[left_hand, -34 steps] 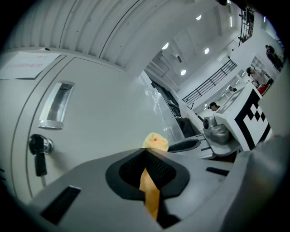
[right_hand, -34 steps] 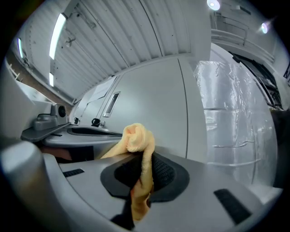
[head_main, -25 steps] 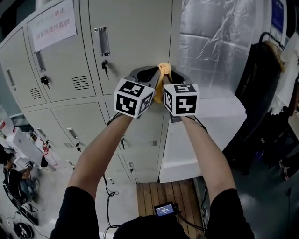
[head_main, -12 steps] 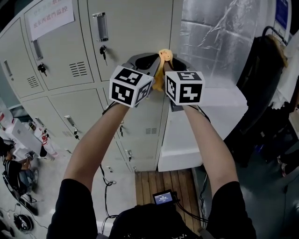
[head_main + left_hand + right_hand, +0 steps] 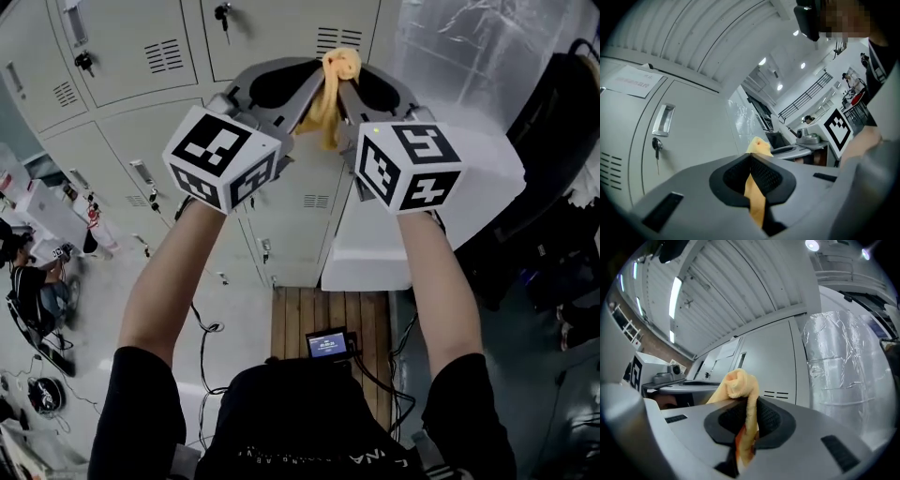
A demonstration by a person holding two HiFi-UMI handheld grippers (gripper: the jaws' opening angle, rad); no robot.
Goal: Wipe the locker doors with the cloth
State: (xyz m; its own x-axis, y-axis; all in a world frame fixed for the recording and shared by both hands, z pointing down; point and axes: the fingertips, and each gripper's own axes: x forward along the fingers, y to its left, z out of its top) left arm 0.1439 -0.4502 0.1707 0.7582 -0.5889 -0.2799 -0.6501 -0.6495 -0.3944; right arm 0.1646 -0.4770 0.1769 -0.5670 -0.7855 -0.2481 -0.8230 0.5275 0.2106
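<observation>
A bank of grey locker doors fills the upper left of the head view, each with a vent, a recessed handle and a key hanging in its lock; a paper notice is stuck on one door. Just right of the lockers stands something wrapped in silvery plastic sheeting, with a white block below it and dark garments hanging further right. On the floor lie wooden slats, a small device with a lit screen and loose cables; a seated person shows at the far left. Nothing stands between the cloth and the lockers. Both bare forearms reach up and forward from dark short sleeves, bringing the 2 tools side by side, tips angled toward each other, marker cubes facing the head camera. The left hand-held gripper is pressed together on the yellow cloth, a strip of it running down between its jaws. The right hand-held gripper pinches the same cloth, which bunches in a knot above its jaws. The cloth hangs in front of a vented locker door; whether it touches the door cannot be told.
</observation>
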